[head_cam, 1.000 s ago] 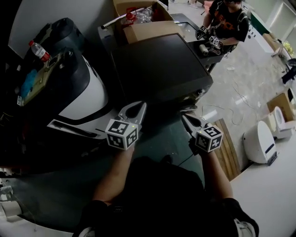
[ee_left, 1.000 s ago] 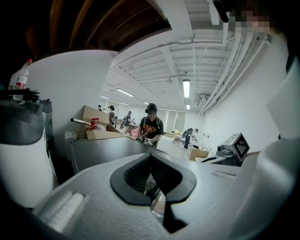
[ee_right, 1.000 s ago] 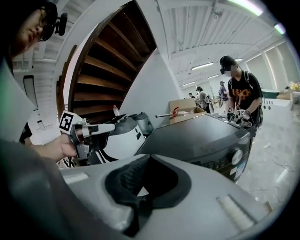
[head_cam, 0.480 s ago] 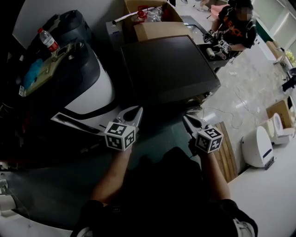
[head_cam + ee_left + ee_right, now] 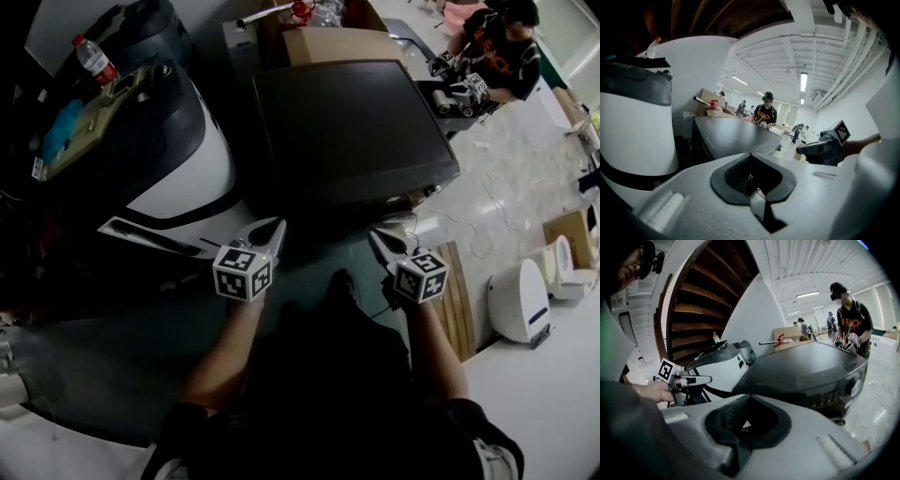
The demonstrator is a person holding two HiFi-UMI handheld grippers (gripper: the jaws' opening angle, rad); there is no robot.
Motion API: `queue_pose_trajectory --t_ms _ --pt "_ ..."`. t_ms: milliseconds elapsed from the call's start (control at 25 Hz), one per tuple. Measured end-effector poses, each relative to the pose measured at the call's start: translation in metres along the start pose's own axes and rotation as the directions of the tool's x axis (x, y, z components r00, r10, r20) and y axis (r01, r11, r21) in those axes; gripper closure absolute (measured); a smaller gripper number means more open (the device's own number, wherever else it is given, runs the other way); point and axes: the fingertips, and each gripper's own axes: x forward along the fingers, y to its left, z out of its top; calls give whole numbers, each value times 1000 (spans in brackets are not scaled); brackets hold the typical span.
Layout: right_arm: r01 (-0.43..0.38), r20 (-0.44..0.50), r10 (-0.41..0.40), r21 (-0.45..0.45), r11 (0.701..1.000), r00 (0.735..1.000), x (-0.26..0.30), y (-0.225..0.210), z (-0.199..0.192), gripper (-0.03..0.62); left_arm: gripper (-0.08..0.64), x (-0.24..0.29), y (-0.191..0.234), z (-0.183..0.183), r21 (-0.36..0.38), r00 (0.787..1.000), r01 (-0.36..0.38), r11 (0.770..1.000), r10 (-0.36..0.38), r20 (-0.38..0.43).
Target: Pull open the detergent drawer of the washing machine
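Head view: left tool (image 5: 278, 224) & right tool (image 5: 374, 235) both closed, empty, nr washing machine (image 5: 352, 131).

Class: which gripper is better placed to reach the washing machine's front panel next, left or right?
Probably right. The right gripper points at the washing machine and its front panel. The left gripper sits off the left corner, seeing mostly the top. Both are shut and empty. The drawer itself isn't discernible.

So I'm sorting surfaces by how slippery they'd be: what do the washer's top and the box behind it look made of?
Washer top: dark grey and smooth with an even low sheen, probably painted metal or plastic; the look leaves that open. Box: brown cardboard, matte, with folded flaps open at the top.
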Motion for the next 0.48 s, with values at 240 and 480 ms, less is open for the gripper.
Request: queue_pose_trajectory --t_ms 240,480 --pt "-21 -72 20 -2 1000 997 23 -20 -11 589 548 23 8 -29 -72 999 -21 997 17 -49" --pt "-66 -157 54 -75 995 986 48 -31 -28 589 546 44 10 -71 -151 993 -17 988 -1 -119"
